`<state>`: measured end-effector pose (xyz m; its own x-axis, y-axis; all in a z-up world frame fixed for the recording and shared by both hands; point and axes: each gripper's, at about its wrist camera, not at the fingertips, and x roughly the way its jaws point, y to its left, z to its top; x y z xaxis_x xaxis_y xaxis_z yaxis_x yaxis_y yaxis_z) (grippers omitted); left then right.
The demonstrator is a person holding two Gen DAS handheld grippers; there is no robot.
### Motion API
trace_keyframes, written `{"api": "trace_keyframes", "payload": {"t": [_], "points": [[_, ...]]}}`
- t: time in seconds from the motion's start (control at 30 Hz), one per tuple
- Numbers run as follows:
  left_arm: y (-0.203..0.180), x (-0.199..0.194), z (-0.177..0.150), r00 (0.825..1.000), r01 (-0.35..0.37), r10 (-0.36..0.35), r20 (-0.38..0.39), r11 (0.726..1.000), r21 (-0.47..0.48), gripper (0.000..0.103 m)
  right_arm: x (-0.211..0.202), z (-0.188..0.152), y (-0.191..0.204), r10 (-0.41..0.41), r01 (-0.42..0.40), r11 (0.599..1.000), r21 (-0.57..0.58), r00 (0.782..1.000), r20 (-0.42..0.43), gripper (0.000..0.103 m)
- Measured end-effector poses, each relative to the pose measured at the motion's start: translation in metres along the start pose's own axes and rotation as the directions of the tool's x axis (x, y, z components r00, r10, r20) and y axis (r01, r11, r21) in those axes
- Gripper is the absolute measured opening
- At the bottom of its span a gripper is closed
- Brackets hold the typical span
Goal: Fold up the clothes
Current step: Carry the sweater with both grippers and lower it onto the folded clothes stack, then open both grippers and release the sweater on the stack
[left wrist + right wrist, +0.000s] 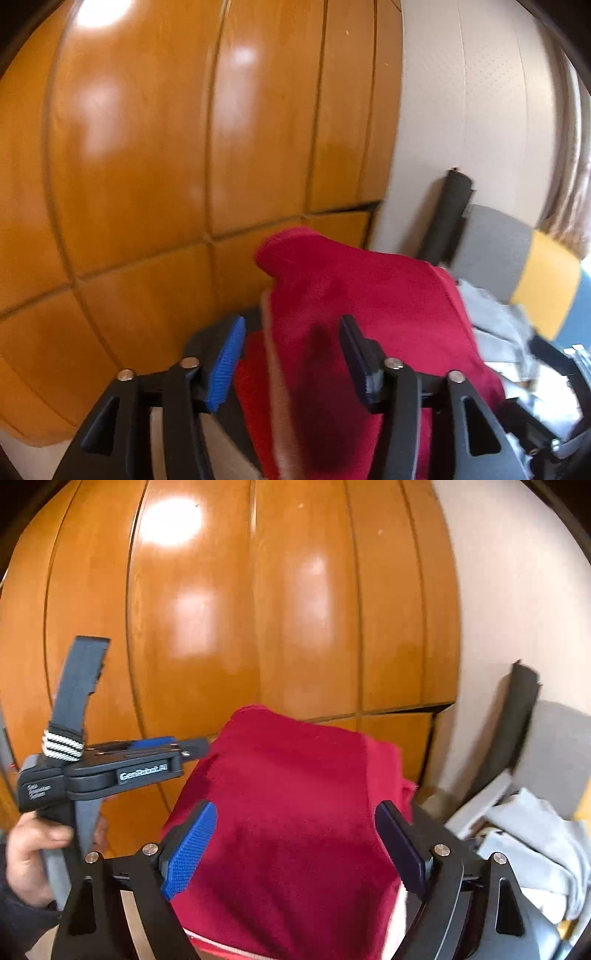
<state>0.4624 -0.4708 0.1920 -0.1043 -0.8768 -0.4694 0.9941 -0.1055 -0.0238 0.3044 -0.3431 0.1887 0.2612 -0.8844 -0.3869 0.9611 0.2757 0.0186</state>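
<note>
A red garment (351, 295) with a pale trim lies bunched in front of both grippers; it also shows in the right wrist view (295, 794). My left gripper (291, 354) is open, its jaws wide apart with the red cloth between and beyond them. My right gripper (295, 845) is open too, jaws spread on either side of the red cloth. The left gripper also shows from the side in the right wrist view (192, 749), held by a hand (26, 853), its tip at the cloth's left edge. Whether the cloth touches any pad is unclear.
A glossy wooden wardrobe (184, 147) fills the background close ahead. A white wall (517, 609) is to the right. Grey and white clothes (535, 842) are piled at the right, near a grey, yellow and blue cushion (535, 280) and a dark upright object (448, 214).
</note>
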Motion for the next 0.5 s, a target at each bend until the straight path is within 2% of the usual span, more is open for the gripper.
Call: {"api": "trace_keyframes", "payload": {"t": [0.03, 0.1, 0.17, 0.27, 0.33, 0.43, 0.5], "points": [[-0.004, -0.013, -0.003, 0.998, -0.056, 0.055, 0.027, 0.998, 0.02, 0.058, -0.004, -0.002, 0.002, -0.011, 0.011, 1.0, 0.0, 1.0, 0.008, 0.093], [-0.01, -0.035, -0.012, 0.993, -0.098, 0.096, 0.07, 0.995, 0.025, 0.058, -0.011, -0.006, 0.005, -0.032, 0.032, 0.999, -0.001, 0.999, 0.023, 0.102], [-0.014, -0.053, -0.024, 0.994, -0.075, 0.073, 0.086, 0.997, 0.021, 0.058, -0.019, -0.009, 0.009, -0.053, 0.053, 0.999, -0.002, 0.998, 0.038, 0.103], [-0.014, -0.069, -0.038, 0.998, -0.01, 0.01, 0.055, 1.0, -0.007, 0.057, -0.03, -0.015, 0.014, -0.085, 0.085, 0.996, -0.002, 0.995, 0.06, 0.103], [-0.013, -0.078, -0.047, 0.999, 0.033, -0.032, 0.04, 0.999, -0.007, 0.051, -0.037, -0.019, 0.018, -0.106, 0.106, 0.994, -0.001, 0.992, 0.075, 0.103], [-0.008, -0.088, -0.057, 0.999, 0.019, -0.018, 0.044, 1.0, -0.023, 0.051, -0.048, -0.028, 0.024, -0.146, 0.146, 0.989, 0.004, 0.985, 0.092, 0.103], [-0.004, -0.095, -0.062, 0.998, 0.016, -0.014, 0.055, 0.999, -0.044, 0.051, -0.05, -0.033, 0.025, -0.162, 0.161, 0.987, 0.019, 0.985, 0.061, 0.103]]}}
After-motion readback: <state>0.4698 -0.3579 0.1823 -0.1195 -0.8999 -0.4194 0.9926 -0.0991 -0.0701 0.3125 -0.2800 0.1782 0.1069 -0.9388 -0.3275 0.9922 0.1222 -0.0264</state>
